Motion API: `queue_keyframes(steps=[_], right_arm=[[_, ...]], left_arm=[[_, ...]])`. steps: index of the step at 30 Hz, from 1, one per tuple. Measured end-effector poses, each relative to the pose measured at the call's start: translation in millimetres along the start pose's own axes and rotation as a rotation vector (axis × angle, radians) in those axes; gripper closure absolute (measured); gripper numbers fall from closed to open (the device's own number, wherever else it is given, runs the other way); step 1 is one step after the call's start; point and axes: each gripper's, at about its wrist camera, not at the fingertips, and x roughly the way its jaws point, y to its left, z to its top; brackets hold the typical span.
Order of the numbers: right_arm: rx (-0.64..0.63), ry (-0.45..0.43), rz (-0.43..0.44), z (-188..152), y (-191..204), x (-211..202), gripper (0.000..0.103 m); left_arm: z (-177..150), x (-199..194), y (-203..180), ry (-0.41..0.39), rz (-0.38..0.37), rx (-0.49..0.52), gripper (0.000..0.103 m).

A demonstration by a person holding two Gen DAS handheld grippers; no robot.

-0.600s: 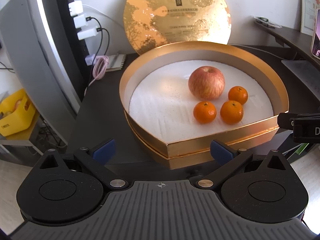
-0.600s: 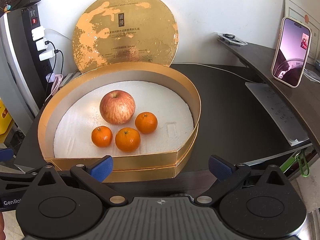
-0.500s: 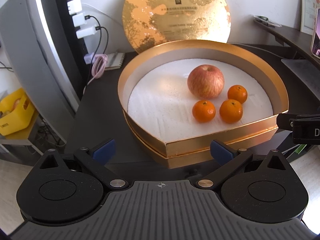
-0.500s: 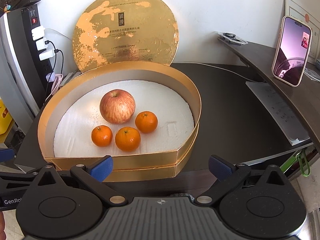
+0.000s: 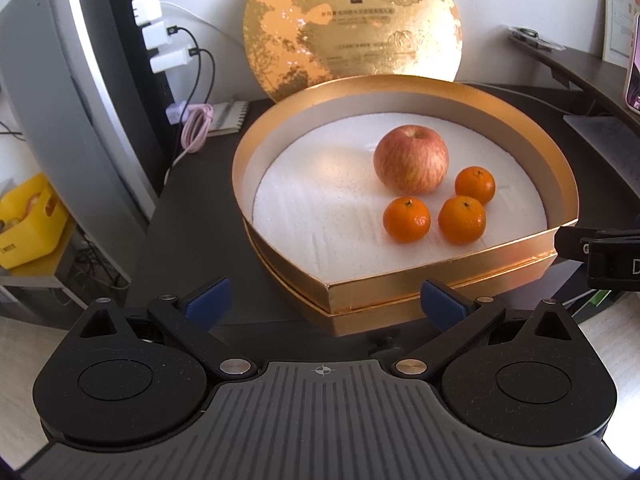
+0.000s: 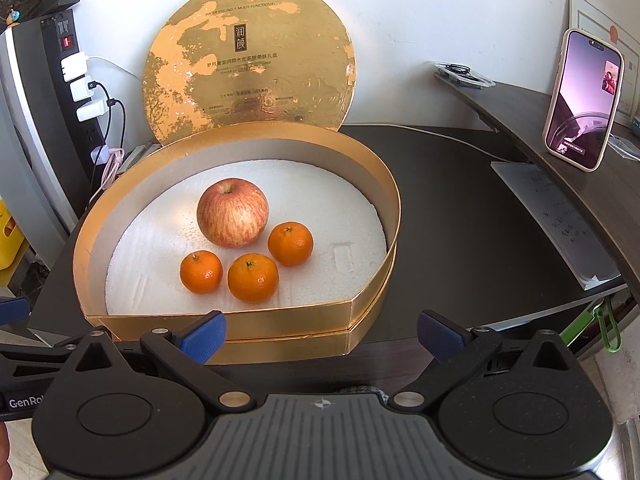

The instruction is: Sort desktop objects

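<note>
A round gold box (image 5: 448,276) (image 6: 240,322) with white foam lining sits on the dark desk. Inside lie a red apple (image 5: 411,159) (image 6: 232,212) and three tangerines (image 5: 407,219) (image 6: 253,277) grouped in front of it. Its gold lid (image 5: 352,24) (image 6: 248,64) leans upright against the wall behind. My left gripper (image 5: 324,304) hovers open before the box's near wall, nothing between its blue pads. My right gripper (image 6: 322,334) is open too, just short of the box front, empty. Part of the right gripper (image 5: 600,252) shows at the left wrist view's right edge.
A phone (image 6: 582,100) stands propped on a raised shelf at right, papers (image 6: 556,216) below it. A power strip with chargers (image 5: 160,40) and a pink cable (image 5: 196,128) are at left. A yellow bin (image 5: 28,220) sits on a low shelf beside the desk.
Both views have shifted only slightly; the box and fruit sit a touch higher in the left wrist view. The fruit has not moved and both grippers stay open.
</note>
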Motion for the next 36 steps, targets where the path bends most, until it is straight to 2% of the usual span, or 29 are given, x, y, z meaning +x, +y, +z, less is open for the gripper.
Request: queue_keyframes(steps=[36], right_arm=[[-0.001,-0.003,0.002,1.3,-0.5,-2.1,0.001]], left_arm=[[-3.7,-1.9,-3.6,-0.007,0.005,0.004,0.000]])
